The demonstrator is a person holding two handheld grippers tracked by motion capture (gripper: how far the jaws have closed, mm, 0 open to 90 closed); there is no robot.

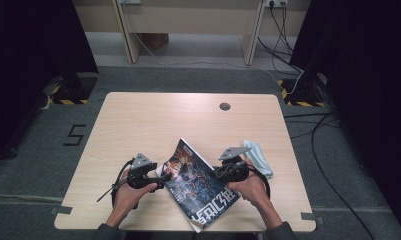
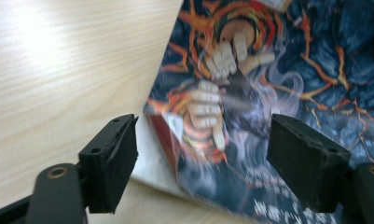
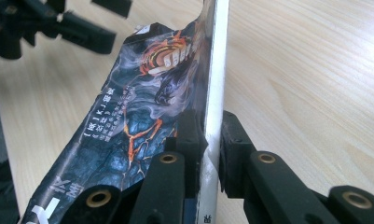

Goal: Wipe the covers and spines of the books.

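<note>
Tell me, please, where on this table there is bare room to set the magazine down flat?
The table's far half is free, from the small round hole across to the left edge. The near edge is crowded by the magazine, both tongs and the folded cloth.

Beyond my tools a pale wooden table (image 1: 138, 120) stands on grey carpet (image 1: 188, 77); black curtains (image 1: 28, 45) hang to either side, a light desk frame (image 1: 188, 22) and cables (image 1: 318, 130) farther off.

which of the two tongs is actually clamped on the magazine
The right tongs: their pads pinch the magazine at its edge. The left tongs stand open, pads clear of its cover.
</note>
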